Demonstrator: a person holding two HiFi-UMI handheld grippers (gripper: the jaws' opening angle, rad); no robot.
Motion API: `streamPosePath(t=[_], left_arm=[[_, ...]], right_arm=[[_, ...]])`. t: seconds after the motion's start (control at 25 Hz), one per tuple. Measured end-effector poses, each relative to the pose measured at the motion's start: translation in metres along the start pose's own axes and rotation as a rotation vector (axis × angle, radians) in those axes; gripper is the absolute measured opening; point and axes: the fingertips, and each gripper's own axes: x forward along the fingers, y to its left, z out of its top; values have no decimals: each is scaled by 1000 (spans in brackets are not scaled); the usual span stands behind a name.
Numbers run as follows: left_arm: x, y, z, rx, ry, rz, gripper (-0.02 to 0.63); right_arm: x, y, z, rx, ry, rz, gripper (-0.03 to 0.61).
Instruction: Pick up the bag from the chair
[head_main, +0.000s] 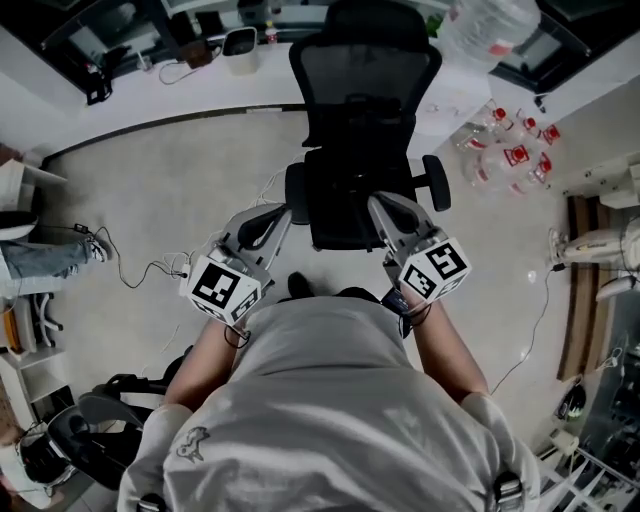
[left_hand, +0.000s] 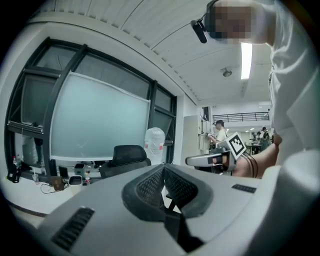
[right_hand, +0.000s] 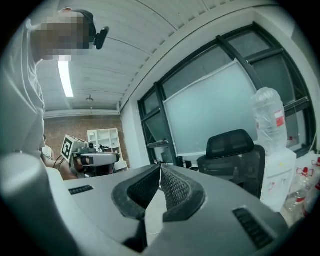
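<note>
A black mesh office chair (head_main: 360, 150) stands straight ahead on the pale floor. Its seat (head_main: 345, 205) is dark, and I cannot make out a separate bag on it. My left gripper (head_main: 283, 213) is held at the seat's front left corner, my right gripper (head_main: 375, 203) at its front right. Both point up and forward. In the left gripper view the gripper (left_hand: 162, 168) has its tips together with nothing between them, and the chair (left_hand: 127, 157) shows beyond. The right gripper (right_hand: 160, 168) is likewise shut and empty, with the chair (right_hand: 235, 155) to its right.
A white water dispenser with a big jug (head_main: 490, 30) stands right of the chair, with several bottles (head_main: 505, 150) on the floor beside it. A curved white desk (head_main: 150, 95) runs behind. Cables (head_main: 150, 270) lie at left, and another chair base (head_main: 80, 430) at lower left.
</note>
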Motion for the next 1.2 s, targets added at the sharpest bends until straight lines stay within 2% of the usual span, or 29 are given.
streamPosePath(t=[0.28, 0.48, 0.72, 1.2], left_arm=[[10, 28, -1, -5, 14, -28, 12], [30, 41, -6, -45, 21, -40, 12], [66, 52, -7, -54, 40, -47, 12], [149, 66, -1, -20, 66, -38, 12]], right_arm=[[22, -6, -3, 15, 8, -16, 32], [34, -33, -4, 29, 17, -26, 32], [49, -70, -3, 48, 26, -16, 32], [65, -154, 8, 64, 19, 19, 32]])
